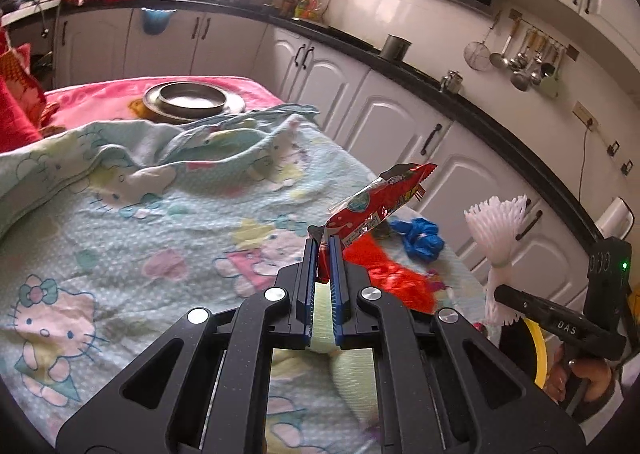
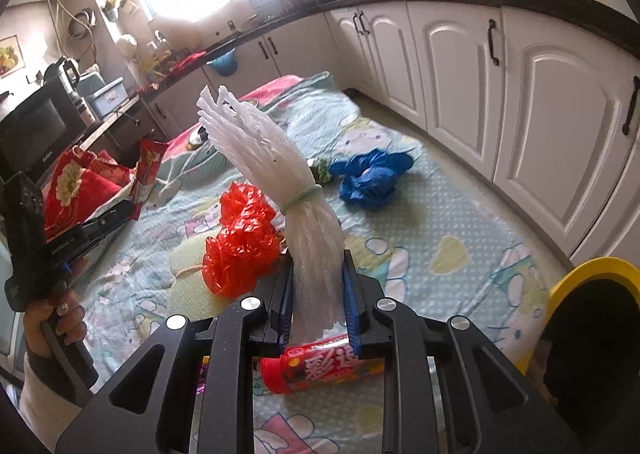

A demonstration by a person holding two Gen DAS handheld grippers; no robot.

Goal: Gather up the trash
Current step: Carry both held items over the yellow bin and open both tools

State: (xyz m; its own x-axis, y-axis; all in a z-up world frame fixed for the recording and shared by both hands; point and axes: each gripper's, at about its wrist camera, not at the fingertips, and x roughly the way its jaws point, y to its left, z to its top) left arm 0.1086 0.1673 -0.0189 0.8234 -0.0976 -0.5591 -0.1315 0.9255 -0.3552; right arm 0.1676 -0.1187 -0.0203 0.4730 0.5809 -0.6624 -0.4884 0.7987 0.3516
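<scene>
My left gripper (image 1: 324, 244) is shut on a red snack wrapper (image 1: 380, 202) and holds it above the Hello Kitty bedsheet (image 1: 140, 222). My right gripper (image 2: 318, 258) is shut on a white foam net sleeve (image 2: 276, 158) tied with a green band; it also shows in the left wrist view (image 1: 498, 238). On the sheet lie a crumpled red plastic bag (image 2: 240, 238), a blue plastic bag (image 2: 372, 174) and a red candy tube (image 2: 320, 366) under the right gripper. The left gripper with its wrapper (image 2: 146, 170) shows at the left of the right wrist view.
A yellow-rimmed bin (image 2: 592, 274) stands at the right of the bed. A metal plate with a bowl (image 1: 192, 98) sits at the bed's far end. White cabinets (image 2: 540, 126) under a black counter run along the right. Red cushions (image 2: 80, 182) lie at the left.
</scene>
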